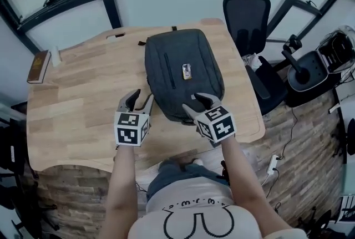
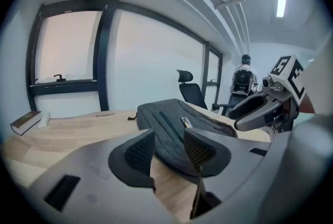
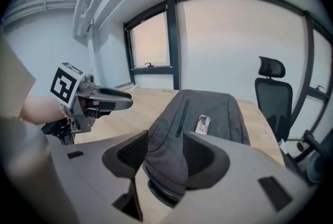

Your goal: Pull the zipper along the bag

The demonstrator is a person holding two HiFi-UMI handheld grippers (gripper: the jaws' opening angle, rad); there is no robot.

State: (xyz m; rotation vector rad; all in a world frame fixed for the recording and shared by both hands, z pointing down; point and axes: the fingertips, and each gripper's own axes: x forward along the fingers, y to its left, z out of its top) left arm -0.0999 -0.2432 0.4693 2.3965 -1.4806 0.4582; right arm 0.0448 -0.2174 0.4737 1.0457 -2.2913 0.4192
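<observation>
A pale wooden counter carries a dark grey backpack, which lies flat with its front face up and its length running away from the person. A black office chair stands off the counter, beyond the backpack's far right corner. The left gripper hovers just beside the backpack's near left corner, above bare wood. Its jaws stand wide apart with nothing gripped, and in the left gripper view the backpack's near edge and the counter show through the gap. The right gripper hangs over the backpack's near right corner. Its jaws are also spread wide, and in the right gripper view the rounded near end of the backpack fills the space between the pads, which are not closed on it. A book lies well to the left of the backpack, at the counter's edge. On the backpack's front, a long zipper runs lengthwise left of centre, and a small light tag sits just to its right.
</observation>
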